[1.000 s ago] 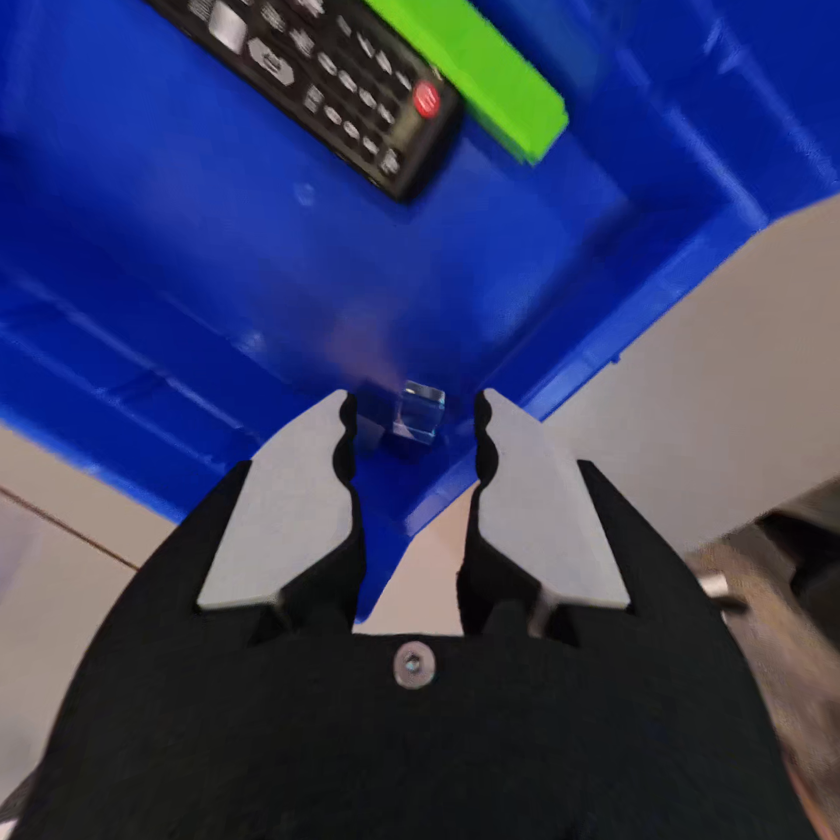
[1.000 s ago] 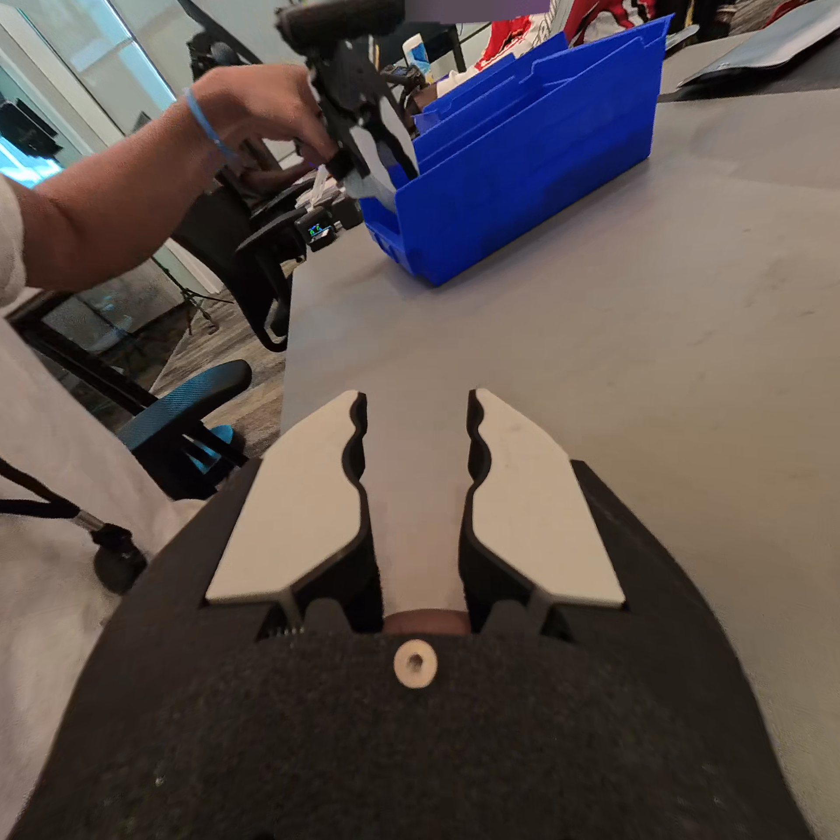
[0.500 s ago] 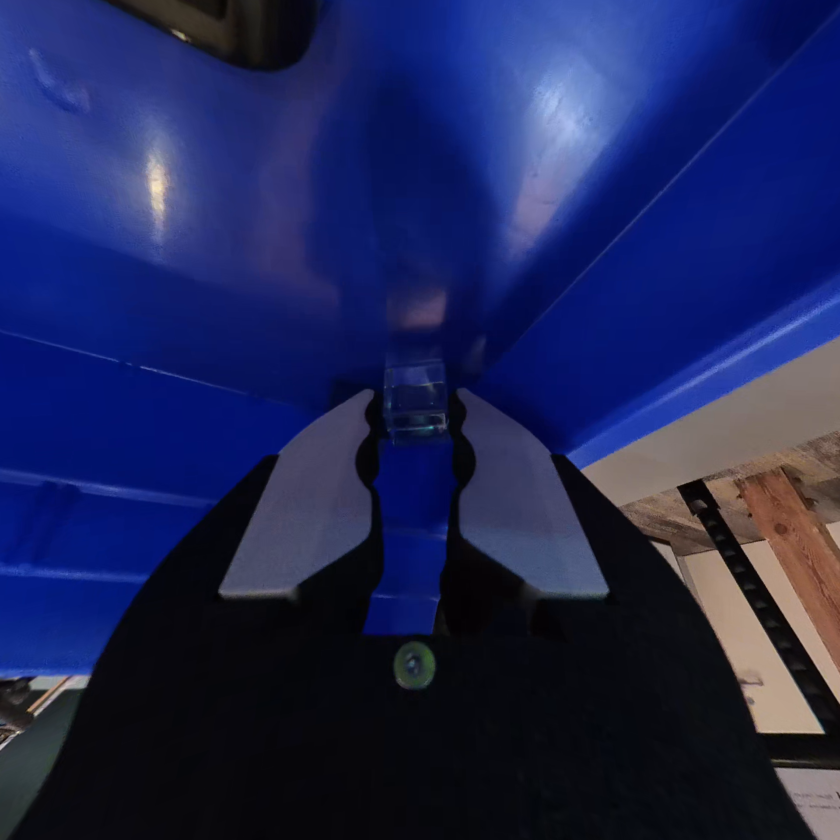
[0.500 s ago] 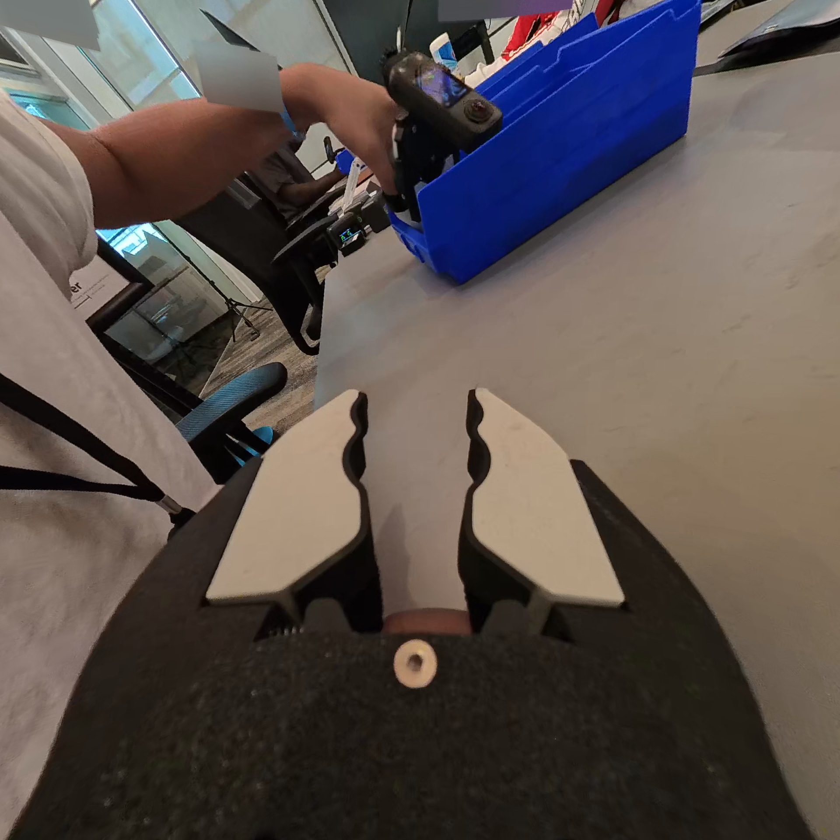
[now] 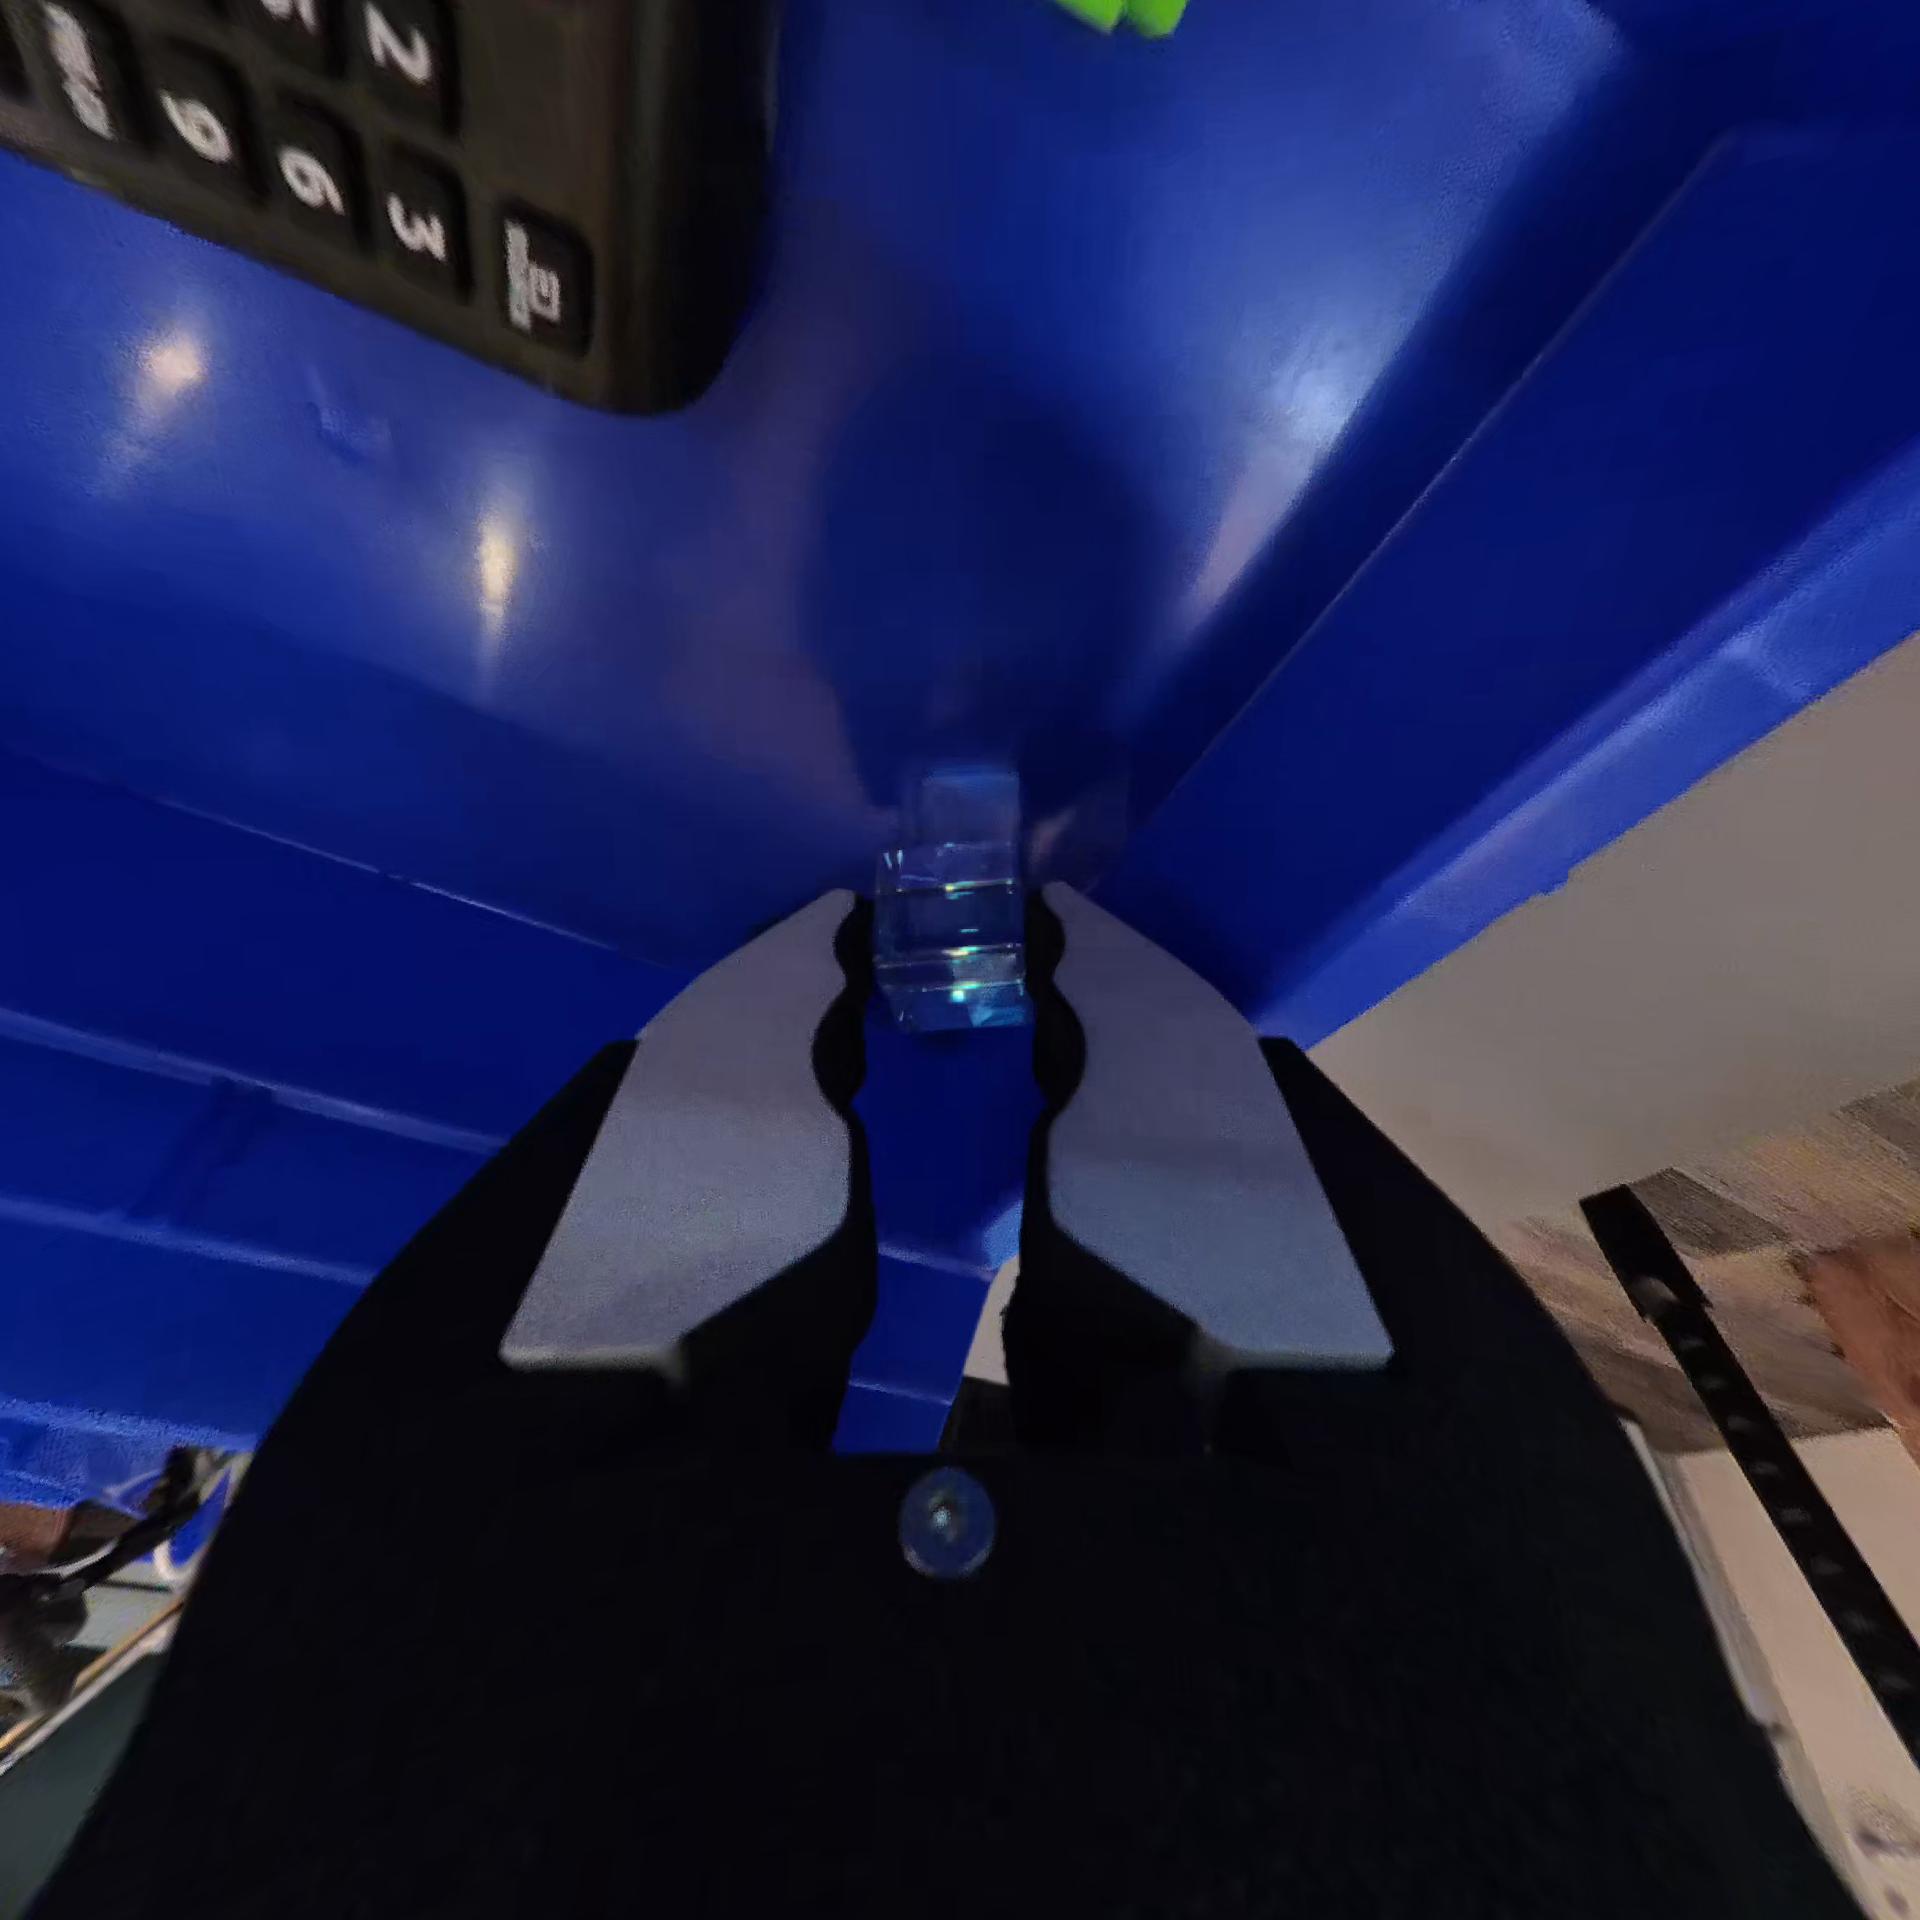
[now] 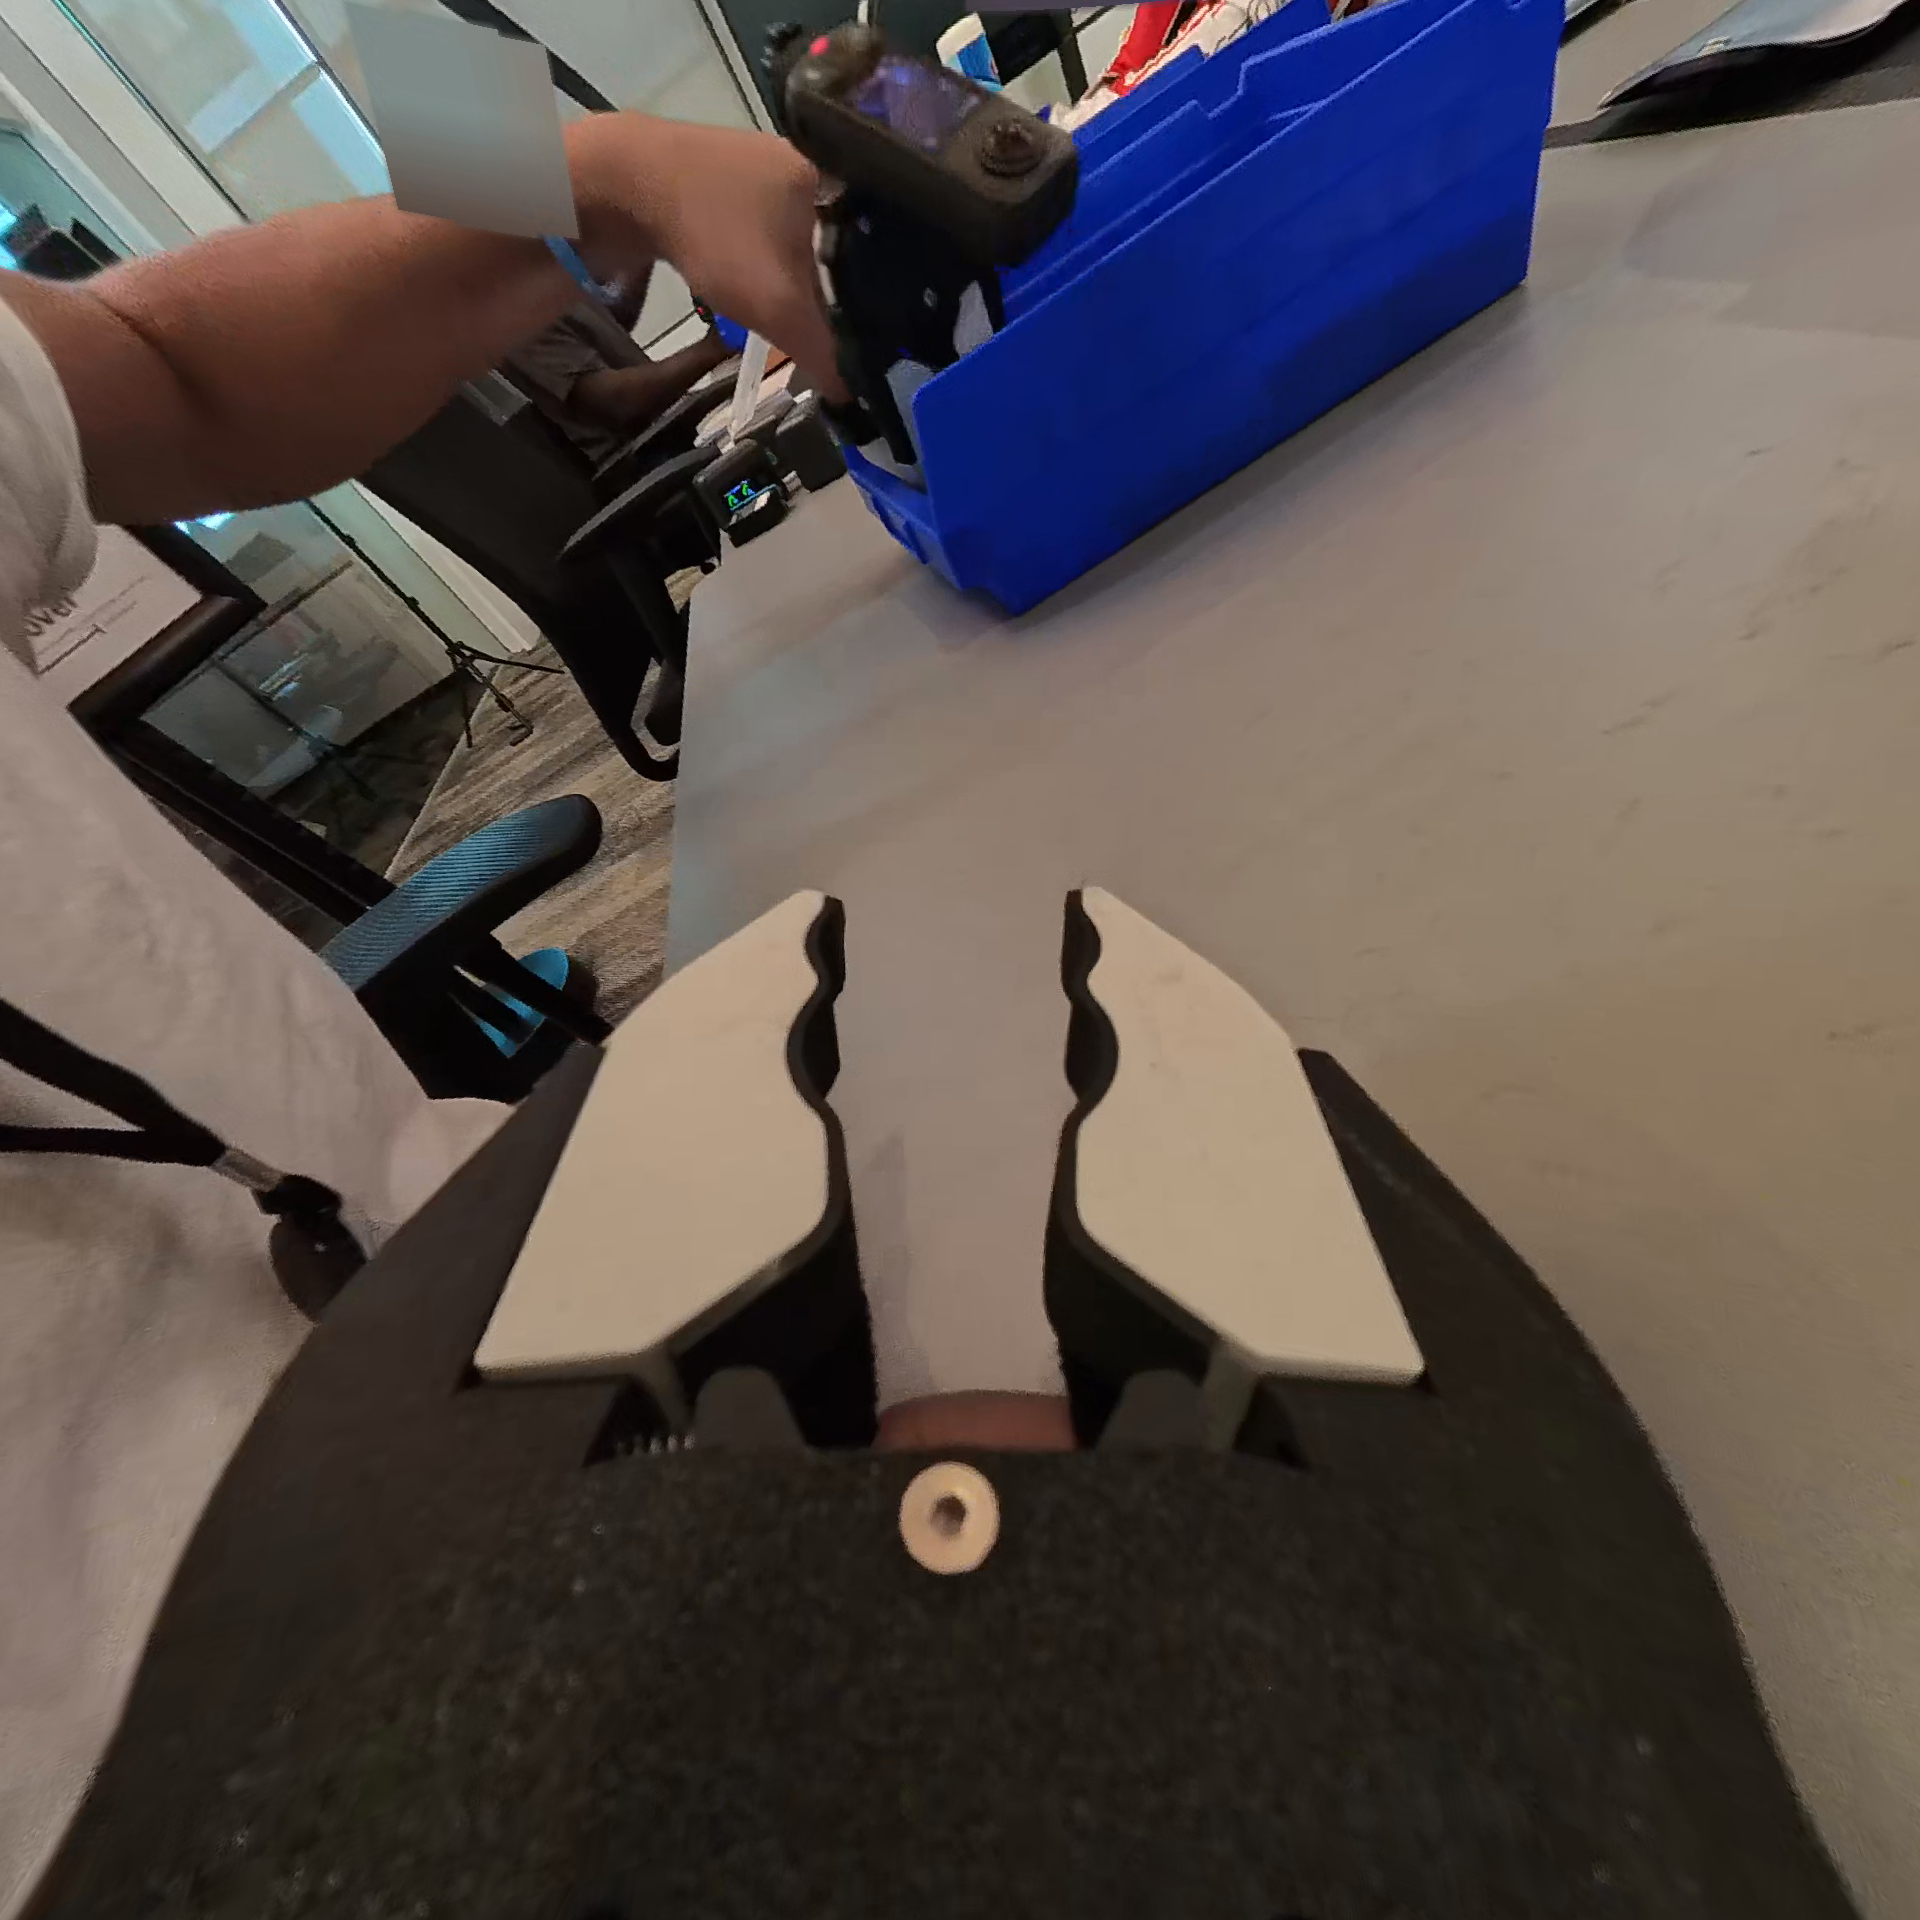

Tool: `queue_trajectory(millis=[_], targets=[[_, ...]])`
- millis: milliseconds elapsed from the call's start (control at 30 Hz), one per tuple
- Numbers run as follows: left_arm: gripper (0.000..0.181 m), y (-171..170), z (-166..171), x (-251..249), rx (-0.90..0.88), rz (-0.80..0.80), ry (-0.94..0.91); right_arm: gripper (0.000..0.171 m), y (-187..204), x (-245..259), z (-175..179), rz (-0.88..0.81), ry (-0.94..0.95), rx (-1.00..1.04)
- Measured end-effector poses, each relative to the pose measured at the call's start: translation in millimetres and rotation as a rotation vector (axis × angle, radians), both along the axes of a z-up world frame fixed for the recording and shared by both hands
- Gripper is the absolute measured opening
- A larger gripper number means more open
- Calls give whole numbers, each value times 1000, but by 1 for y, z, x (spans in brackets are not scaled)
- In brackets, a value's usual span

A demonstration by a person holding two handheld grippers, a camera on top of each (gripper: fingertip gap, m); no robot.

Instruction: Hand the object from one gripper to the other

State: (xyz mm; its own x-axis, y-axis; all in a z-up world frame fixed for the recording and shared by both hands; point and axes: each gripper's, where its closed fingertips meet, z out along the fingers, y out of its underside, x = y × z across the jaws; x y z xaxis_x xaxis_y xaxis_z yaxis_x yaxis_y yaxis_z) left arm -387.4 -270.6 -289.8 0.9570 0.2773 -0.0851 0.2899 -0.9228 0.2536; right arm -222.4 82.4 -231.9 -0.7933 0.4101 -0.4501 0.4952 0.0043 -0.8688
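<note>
Your left gripper [image 5: 951, 940] sits low in the near corner of the blue bin [image 5: 1455, 582], its fingers closed in on a small clear cube [image 5: 951, 951] pinched right at the tips. The cube appears clamped on both side faces; whether it has left the bin floor cannot be told from this view. A black remote [image 5: 343, 177] lies farther along the floor, with a green block [image 5: 1127, 12] just showing at the top edge, both well apart from the cube. Your right gripper [image 6: 951, 935] hangs over the bare grey tabletop [image 6: 1507, 727], fingers spread wide with nothing between them, well apart from the bin [image 6: 1247, 364]. For this step: keep the squeeze steady, since a smooth clear cube held only at the tips will likely slip or twist if pressure eases. Lift straight up, clear of the corner walls, before swinging toward the right. Then present the cube so its free faces meet the waiting fingers, and release only after the right gripper has closed.
</note>
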Motion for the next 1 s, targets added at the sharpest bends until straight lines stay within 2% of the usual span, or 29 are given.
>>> queue_trajectory(millis=[33, 167, 267, 433, 533, 600, 733, 867, 967, 1000], targets=[[28, 2, 2, 0, 8, -12, 22, 40, 1, -1, -1, -4, 2, 8], [28, 12, 14, -8, 78, -42, 160, 40, 1, -3, -2, -19, 1, 11], [28, 34, 40, -17, 233, -83, 342, 40, 2, -4, -2, -28, -8, 1], [27, 112, 115, -2, 658, -242, 778, 45, -3, -2, -4, 4, -85, -27], [27, 156, 148, 24, 796, -380, 960, 55, -15, -8, 7, 51, -109, -69], [27, 196, 157, 46, 910, -491, 985, 59, -24, -18, 26, 95, -122, -132], [27, 278, 147, 83, 1047, -691, 914, 69, -39, -46, 61, 221, -177, -254], [27, 329, 140, 105, 1131, -756, 851, 68, -40, -47, 78, 375, -292, -364], [27, 345, 137, 116, 1140, -783, 860, 50, -29, -45, 78, 342, -259, -419], [27, 348, 134, 118, 1134, -794, 859, 34, -26, -41, 75, 357, -257, -413]])
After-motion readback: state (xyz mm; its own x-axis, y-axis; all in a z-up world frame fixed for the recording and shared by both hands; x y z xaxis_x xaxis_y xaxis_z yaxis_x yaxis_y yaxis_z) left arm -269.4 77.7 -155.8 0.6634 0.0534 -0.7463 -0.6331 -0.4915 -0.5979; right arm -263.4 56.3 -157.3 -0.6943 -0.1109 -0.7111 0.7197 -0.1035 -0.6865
